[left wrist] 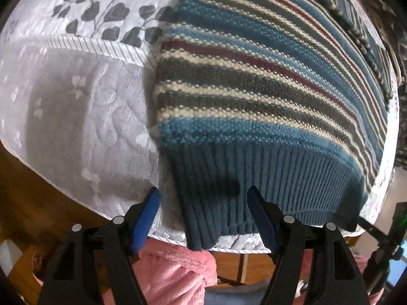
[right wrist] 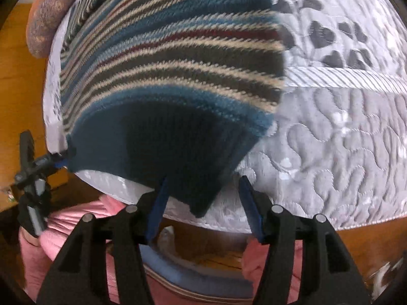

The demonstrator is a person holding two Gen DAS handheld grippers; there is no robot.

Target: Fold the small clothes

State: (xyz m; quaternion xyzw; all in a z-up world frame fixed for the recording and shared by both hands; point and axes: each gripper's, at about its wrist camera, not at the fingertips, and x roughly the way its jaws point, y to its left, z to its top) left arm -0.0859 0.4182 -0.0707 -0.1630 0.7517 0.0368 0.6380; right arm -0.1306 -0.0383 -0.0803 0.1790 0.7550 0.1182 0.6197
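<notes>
Lying flat on a white quilted mattress [left wrist: 76,117], the striped knit sweater [left wrist: 254,76] drapes its teal ribbed hem [left wrist: 254,190] over the near edge. Left gripper [left wrist: 203,203] and right gripper [right wrist: 203,190] both hover spread apart at that hem (one corner each), grasping nothing.

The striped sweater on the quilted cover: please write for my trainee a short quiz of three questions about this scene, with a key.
1. True or false: the left claw is shut on the striped sweater.
2. Which part of the sweater lies nearest both claws? A) a sleeve B) the dark blue ribbed hem C) the collar
3. Fill in: the sweater lies on a white ______ cover with dark leaf prints.

Key:
1. False: both blue pads stand apart, one on each side of the hem corner; the right claw is open likewise.
2. B
3. quilted
</notes>
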